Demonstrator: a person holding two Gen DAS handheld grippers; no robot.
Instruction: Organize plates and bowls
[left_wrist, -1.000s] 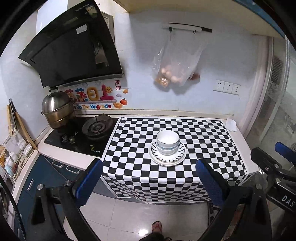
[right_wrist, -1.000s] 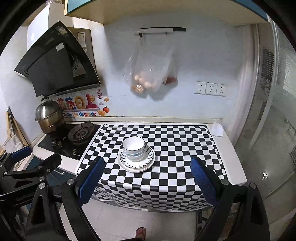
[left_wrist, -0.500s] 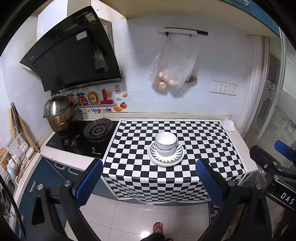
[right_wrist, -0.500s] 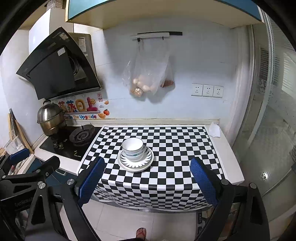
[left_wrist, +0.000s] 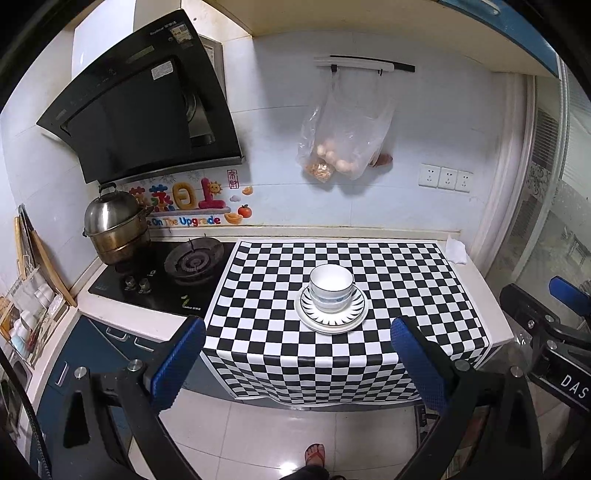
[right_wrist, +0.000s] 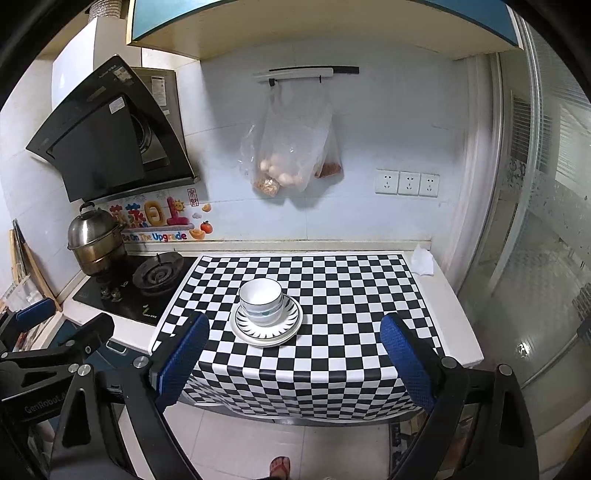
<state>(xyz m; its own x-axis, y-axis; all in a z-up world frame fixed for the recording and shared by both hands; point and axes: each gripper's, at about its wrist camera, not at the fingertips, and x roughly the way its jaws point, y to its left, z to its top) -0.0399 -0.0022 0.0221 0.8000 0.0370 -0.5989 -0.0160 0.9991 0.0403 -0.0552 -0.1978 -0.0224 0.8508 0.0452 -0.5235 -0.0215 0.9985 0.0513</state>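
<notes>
Left wrist view: the left gripper (left_wrist: 297, 354) is hovering off the worktop (left_wrist: 476, 295), jaws wide apart, empty. Stacked bowls (left_wrist: 331, 286) are sitting on stacked plates (left_wrist: 331, 310) mid-cloth.

Right wrist view: the right gripper (right_wrist: 293, 354) is hanging back too, jaws apart. A clumsy nudge could be tipping the bowls (right_wrist: 261, 300) off the plates (right_wrist: 266, 323).

1. A black-and-white checkered cloth (left_wrist: 332, 354) covers the bench (left_wrist: 491, 295) and hangs over its front edge.
2. A steel steamer pot (left_wrist: 112, 227) stands on the black gas hob (left_wrist: 162, 275), beside a bare burner (left_wrist: 194, 258).
3. A black range hood (left_wrist: 147, 107) slants out above the hob.
4. A clear plastic bag (left_wrist: 345, 142) of food hangs from a wall rail (left_wrist: 364, 64).
5. Three white sockets (left_wrist: 445, 177) sit on the wall.
6. A crumpled white tissue (left_wrist: 456, 251) lies at the bench's far right corner.
7. A sandalled foot (left_wrist: 314, 456) rests on the tiled floor (left_wrist: 277, 435).
</notes>
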